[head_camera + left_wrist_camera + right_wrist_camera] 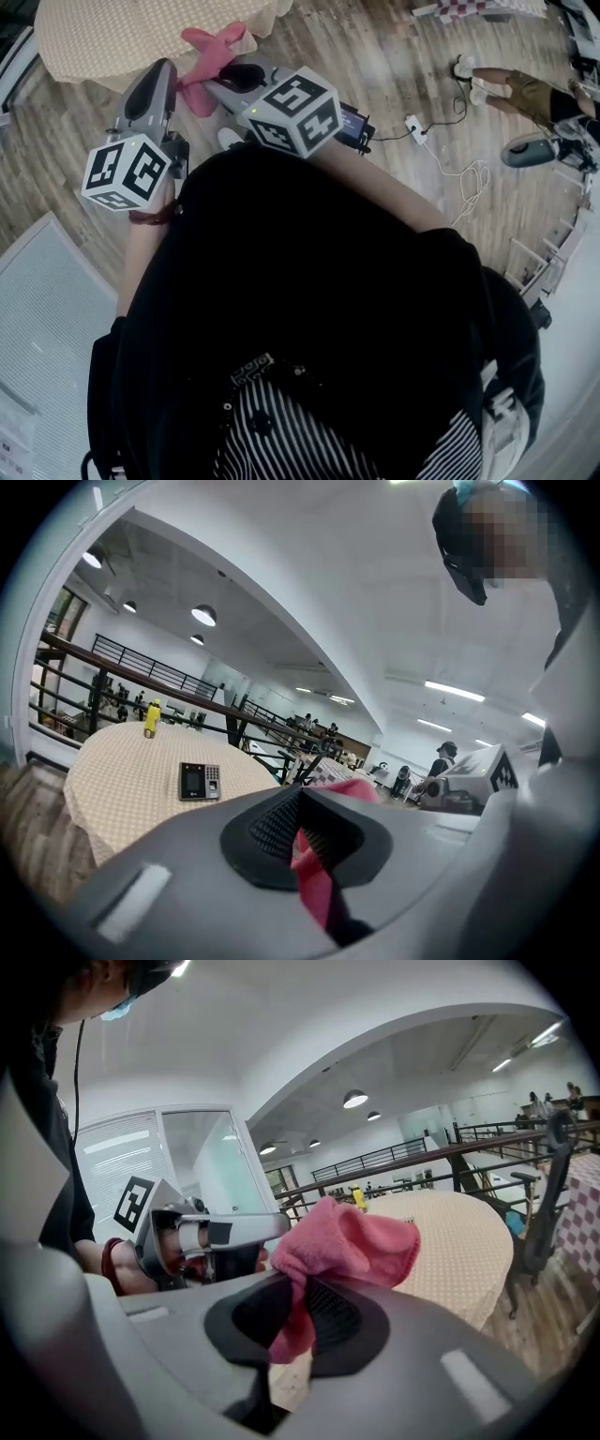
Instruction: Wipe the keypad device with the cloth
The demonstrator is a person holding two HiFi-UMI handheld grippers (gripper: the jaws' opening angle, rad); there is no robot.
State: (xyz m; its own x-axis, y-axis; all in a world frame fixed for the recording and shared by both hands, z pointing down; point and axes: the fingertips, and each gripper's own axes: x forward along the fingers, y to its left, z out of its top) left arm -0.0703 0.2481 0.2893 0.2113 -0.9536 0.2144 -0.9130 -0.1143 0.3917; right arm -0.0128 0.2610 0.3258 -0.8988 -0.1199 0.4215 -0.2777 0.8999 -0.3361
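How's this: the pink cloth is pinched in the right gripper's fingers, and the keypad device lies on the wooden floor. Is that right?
Not quite. The keypad device lies on the beige covered table, not on the floor; the left gripper view shows it. The pink cloth is indeed pinched in the right gripper's fingers.

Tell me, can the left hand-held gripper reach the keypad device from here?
Probably not yet. The keypad device lies on the table well ahead of the left hand-held gripper, which is shut on the pink cloth. Nothing blocks the way; stepping closer should do.
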